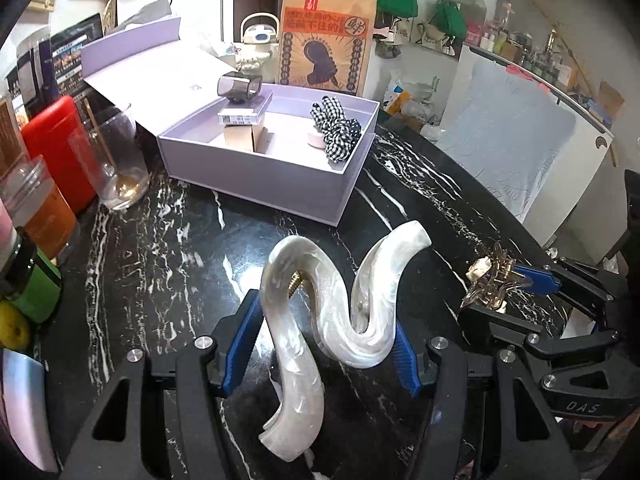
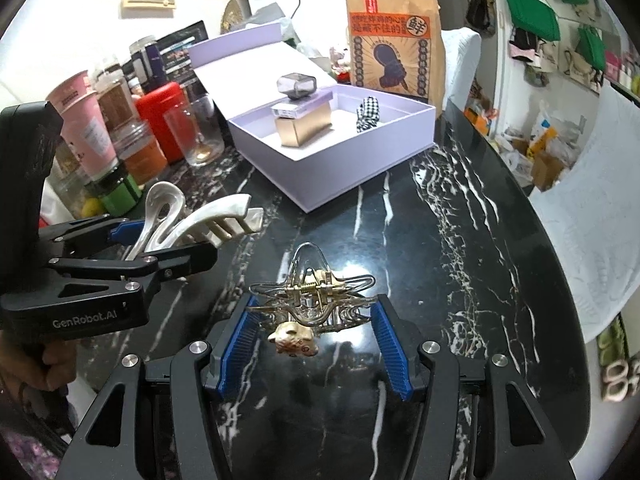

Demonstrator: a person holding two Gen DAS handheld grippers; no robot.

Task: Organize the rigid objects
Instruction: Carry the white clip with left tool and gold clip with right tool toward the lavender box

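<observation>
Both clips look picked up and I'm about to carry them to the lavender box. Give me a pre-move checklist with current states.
1. Left gripper shut on the pearl-white wavy hair claw: ok, blue pads press both sides.
2. Right gripper shut on the gold wire hair claw: ok, though the wire tips only just meet the pads.
3. Lavender box open, lid folded back: ok.
4. Free floor in the box: ok, near the checkered scrunchie and the gold perfume bottle.
5. Path over the black marble table: ok.
6. Claws lifted off the table: cannot tell.
</observation>
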